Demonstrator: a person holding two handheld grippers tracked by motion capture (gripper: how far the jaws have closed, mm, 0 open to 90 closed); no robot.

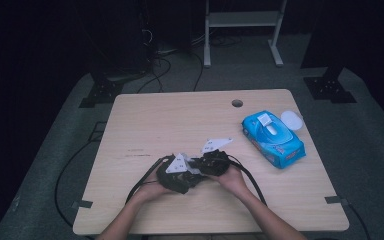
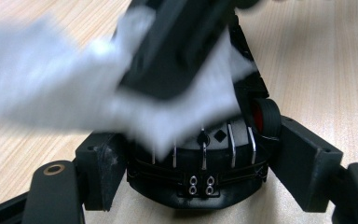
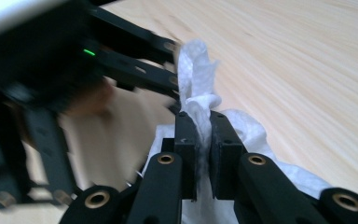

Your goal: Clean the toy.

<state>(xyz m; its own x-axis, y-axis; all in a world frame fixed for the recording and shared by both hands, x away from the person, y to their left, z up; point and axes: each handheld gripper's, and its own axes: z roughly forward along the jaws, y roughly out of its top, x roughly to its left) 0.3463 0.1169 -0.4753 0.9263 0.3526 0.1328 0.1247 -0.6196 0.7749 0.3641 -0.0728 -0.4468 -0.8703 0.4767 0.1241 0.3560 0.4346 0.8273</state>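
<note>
The white wet wipe (image 3: 199, 100) sits pinched between the jaws of your right gripper (image 3: 203, 122): in the right gripper view its crumpled top sticks up above the two black pads, which are pressed together on the fabric, and more of the sheet spills out below and to the right of the jaws. In the left gripper view the same wipe (image 2: 51, 88) spreads as a blurred white sheet under the right gripper's black body, draped over a dark rounded object (image 2: 205, 158) with thin metal strips and a red spot on its side. Your left gripper (image 2: 200, 163) has its jaws standing apart on either side of that object, close against its flanks; whether the pads actually press on it is hard to tell. From the high view, your two grippers meet nose to nose near the front middle of the wooden table (image 1: 170, 120), left gripper (image 1: 180, 172) and right gripper (image 1: 211, 162) almost touching, with the wipe hidden between them. Well off to the right lies a blue pack of wet wipes (image 1: 272, 139), lid flipped open, with a small white round lid (image 1: 292, 119) just beside its far corner.
</note>
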